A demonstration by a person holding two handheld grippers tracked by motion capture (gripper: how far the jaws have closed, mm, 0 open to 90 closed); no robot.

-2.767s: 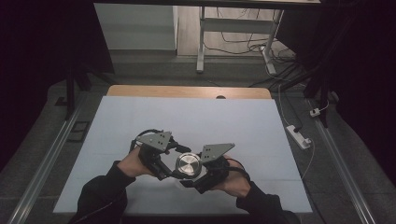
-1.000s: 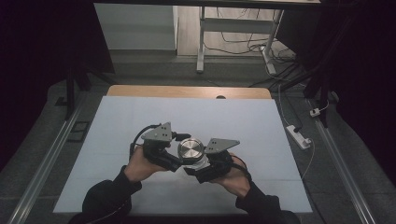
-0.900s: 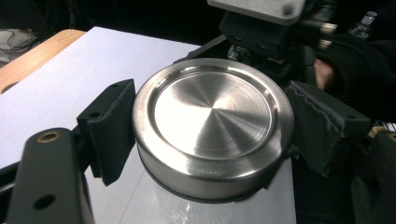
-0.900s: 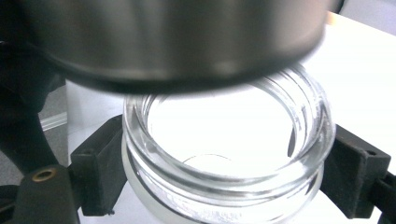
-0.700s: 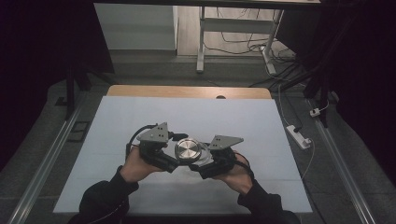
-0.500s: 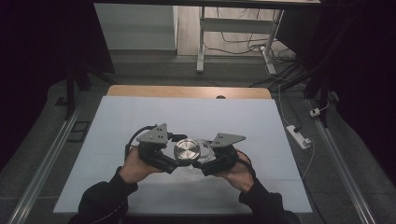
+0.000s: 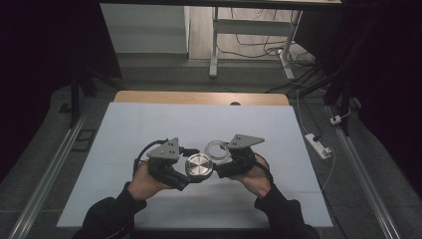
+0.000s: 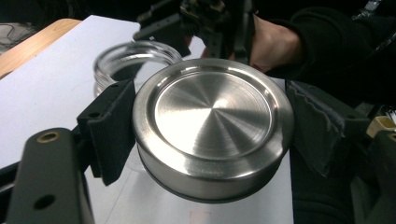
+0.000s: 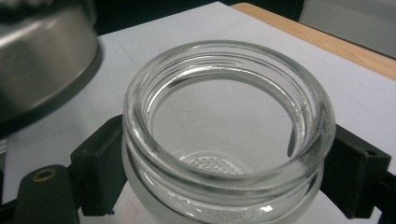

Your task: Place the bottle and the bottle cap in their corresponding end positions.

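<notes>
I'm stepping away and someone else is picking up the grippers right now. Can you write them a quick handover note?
Left gripper: shut on the metal lid, held clear of the jar.
Right gripper: shut on the open glass jar, which looks empty.
Lid and jar sit side by side above the white table, near its front middle.
Done: the lid is off.
Left: probably setting both down.

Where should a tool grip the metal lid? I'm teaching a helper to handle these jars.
Grip the metal lid across its outer side wall, coming in level from the side with one jaw on each opposite edge. Its round, shallow shape and smooth flat top leave only the rim wall to clamp, as the left tool does now beside the glass jar.
</notes>
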